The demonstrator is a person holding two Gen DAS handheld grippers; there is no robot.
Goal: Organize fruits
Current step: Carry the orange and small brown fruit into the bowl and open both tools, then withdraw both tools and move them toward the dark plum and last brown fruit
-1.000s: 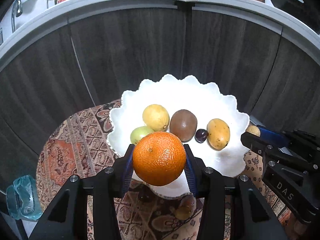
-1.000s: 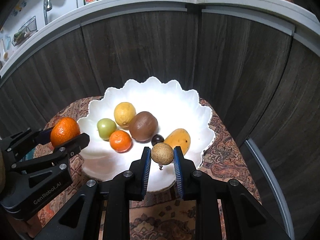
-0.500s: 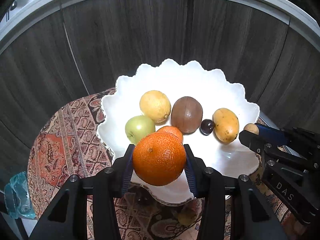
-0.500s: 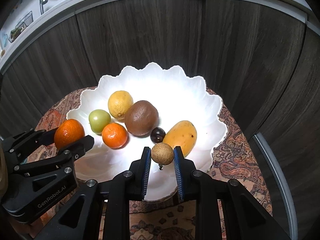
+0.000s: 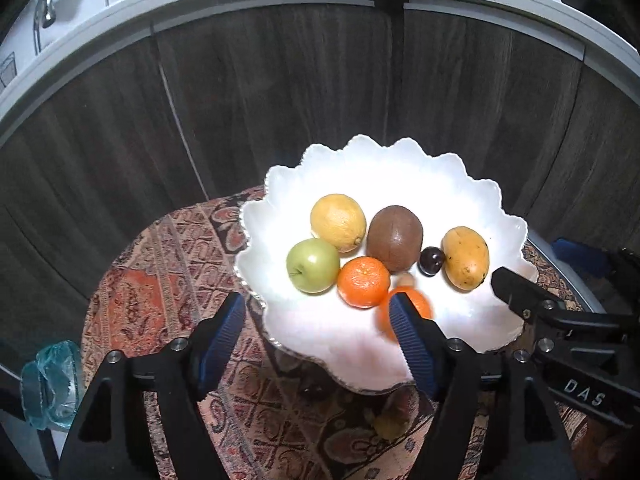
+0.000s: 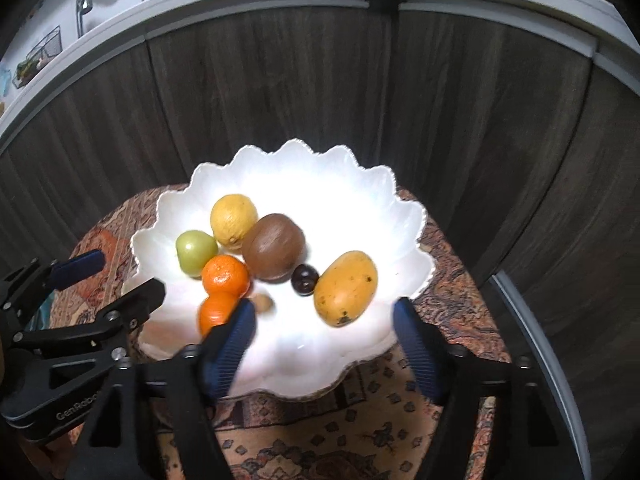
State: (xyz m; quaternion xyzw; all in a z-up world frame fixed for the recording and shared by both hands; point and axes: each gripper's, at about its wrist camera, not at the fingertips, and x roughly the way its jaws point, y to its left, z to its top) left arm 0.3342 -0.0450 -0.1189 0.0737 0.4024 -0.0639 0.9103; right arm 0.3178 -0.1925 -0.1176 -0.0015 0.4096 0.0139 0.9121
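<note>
Over the white bowl (image 5: 472,184) in the left wrist view, the left gripper (image 5: 316,332) is opening with nothing between its jaws; the blurred orange (image 5: 420,304) lies in the bowl and may roll into the mango (image 5: 466,258). From the right wrist, the right gripper (image 6: 324,332) is opening, empty; the mango's (image 6: 346,288) long axis slants toward the far right rim.

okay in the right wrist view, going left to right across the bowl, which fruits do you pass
green apple → lemon → kiwi → dark plum → mango. The two oranges and the small brown fruit sit below the lemon and overlap that stretch, so I left them out.
</note>
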